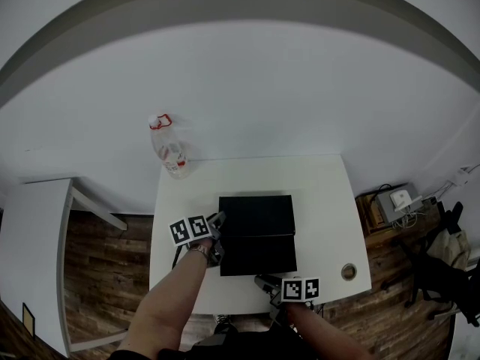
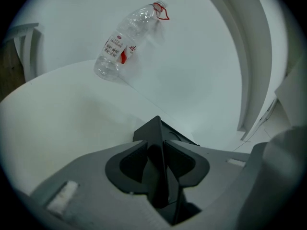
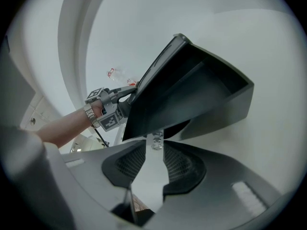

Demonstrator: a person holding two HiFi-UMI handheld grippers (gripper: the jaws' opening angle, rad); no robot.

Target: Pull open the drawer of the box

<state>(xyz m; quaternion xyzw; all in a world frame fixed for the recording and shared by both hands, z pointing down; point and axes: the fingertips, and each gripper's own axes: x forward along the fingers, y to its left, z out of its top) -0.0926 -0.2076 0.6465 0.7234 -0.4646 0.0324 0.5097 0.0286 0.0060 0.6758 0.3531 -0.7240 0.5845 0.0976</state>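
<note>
A black box (image 1: 255,214) lies on the white table (image 1: 322,193), and its drawer (image 1: 259,255) stands pulled out toward me. My left gripper (image 1: 216,238) is at the box's left side. In the left gripper view that gripper (image 2: 162,145) is shut on a black edge of the box (image 2: 156,128). My right gripper (image 1: 264,282) is at the drawer's front. In the right gripper view the drawer's small metal knob (image 3: 157,141) sits between the tips of my right gripper (image 3: 155,147), whose pads stand apart from it. The open drawer (image 3: 201,95) shows dark and hollow.
A clear plastic bottle (image 1: 169,147) stands at the table's far left corner and also shows in the left gripper view (image 2: 125,42). A round cable hole (image 1: 349,271) is near the right front. A white side table (image 1: 37,231) is at the left. A socket box with cables (image 1: 397,201) lies on the floor at the right.
</note>
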